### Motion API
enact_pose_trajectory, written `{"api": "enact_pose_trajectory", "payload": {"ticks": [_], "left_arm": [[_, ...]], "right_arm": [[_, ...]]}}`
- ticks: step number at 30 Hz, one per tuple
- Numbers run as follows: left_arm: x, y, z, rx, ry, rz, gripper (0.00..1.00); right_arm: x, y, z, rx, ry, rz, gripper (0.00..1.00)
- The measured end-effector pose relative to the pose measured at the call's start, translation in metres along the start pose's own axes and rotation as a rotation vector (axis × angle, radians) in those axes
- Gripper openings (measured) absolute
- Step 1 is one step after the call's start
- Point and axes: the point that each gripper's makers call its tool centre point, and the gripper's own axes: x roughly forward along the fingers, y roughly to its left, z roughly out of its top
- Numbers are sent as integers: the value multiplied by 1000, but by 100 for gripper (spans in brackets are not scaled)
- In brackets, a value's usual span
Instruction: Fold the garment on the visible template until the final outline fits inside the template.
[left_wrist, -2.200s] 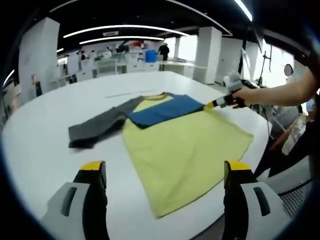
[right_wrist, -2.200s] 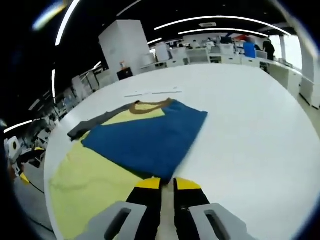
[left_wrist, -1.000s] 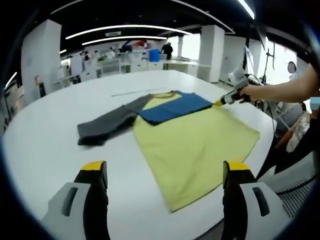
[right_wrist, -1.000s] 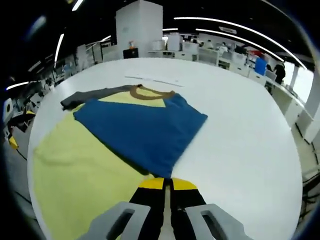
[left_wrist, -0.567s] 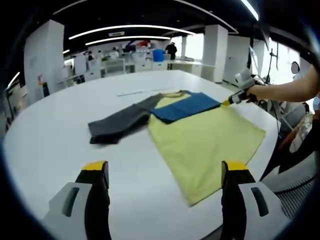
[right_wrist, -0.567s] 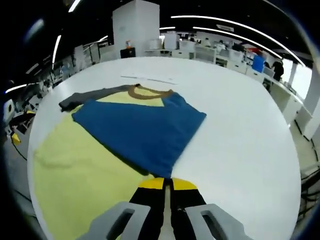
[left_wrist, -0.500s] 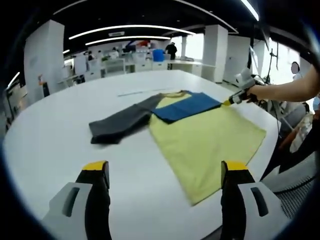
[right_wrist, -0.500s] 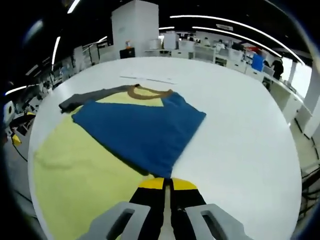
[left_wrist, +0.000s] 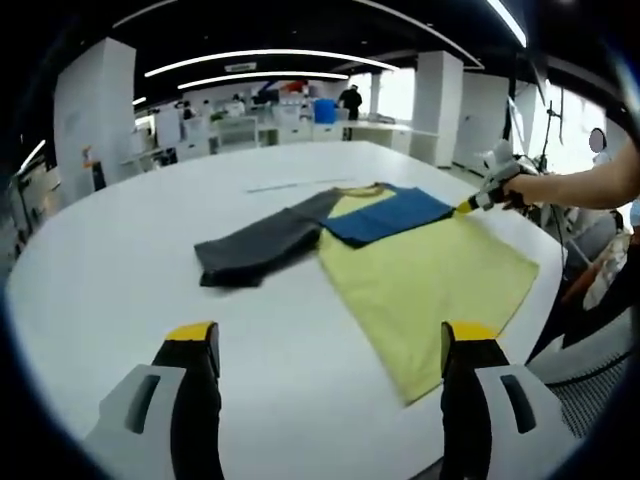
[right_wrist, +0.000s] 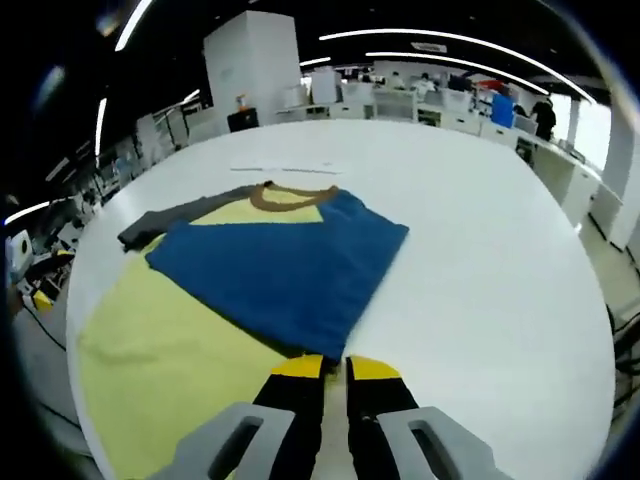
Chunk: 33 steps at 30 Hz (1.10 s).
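Note:
A shirt lies flat on the round white table (left_wrist: 100, 290). Its yellow body (left_wrist: 425, 280) spreads toward the near right edge, and a brown collar (right_wrist: 285, 195) is at the far end. The blue sleeve (right_wrist: 280, 265) is folded across the chest; the grey sleeve (left_wrist: 262, 248) stretches out to the left. My left gripper (left_wrist: 330, 340) hovers open and empty over bare table, short of the shirt. My right gripper (right_wrist: 335, 370) sits at the blue sleeve's near end, jaws a narrow gap apart with white table showing between them. Seen from the left, the right gripper (left_wrist: 476, 203) is held in a hand.
A thin pale strip (right_wrist: 275, 165) lies on the table just beyond the collar. The table's edge (left_wrist: 545, 300) runs close past the yellow hem on the right. Desks, pillars and standing people are far behind the table.
The right jaws, pressed together a moment ago, now stand slightly apart. The left view has swung, so the shirt sits further right in it. The garment itself has not shifted.

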Motion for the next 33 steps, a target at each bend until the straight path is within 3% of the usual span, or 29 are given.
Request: {"api": "enact_pose_trajectory", "payload": {"ticks": [4,13,22,25,33], "left_arm": [[-1,4,1,-8,1,10,88],[4,19,3,-60,-12,47,82],[22,33,3,-150,-6,120,75],[29,42,4,-173,-12,171,68],[49,52,12,-204,-32,215,59]], "right_arm": [[-5,4,10,20,-40,17,27],[-22,22,23,17,-95,76,57],[-44,45,34,18,-144,136,76],[-50,51,33,6,-147,148,78],[-63,65,28,-22,-150,167,86]]}}
